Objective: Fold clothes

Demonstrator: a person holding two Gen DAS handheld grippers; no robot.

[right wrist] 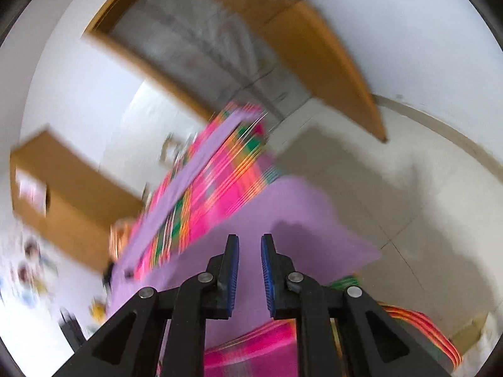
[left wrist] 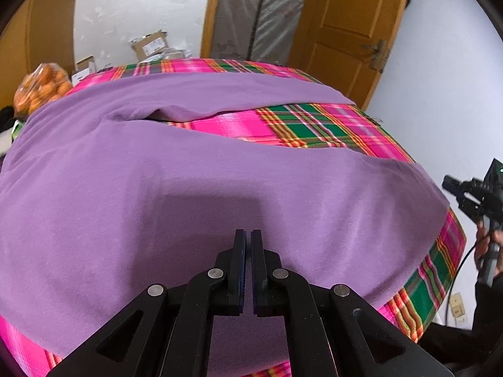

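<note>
The left gripper (left wrist: 248, 232) hovers closed and empty over the purple cotton garment (left wrist: 176, 169) spread on the pink-and-green plaid tablecloth (left wrist: 314, 122). The right gripper (right wrist: 250, 240) is slightly parted, holding nothing. Next, each should pinch a garment edge cleanly.

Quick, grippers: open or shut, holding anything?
Left gripper: shut, nothing visibly held, above the purple garment.
Right gripper: open, empty.
</note>
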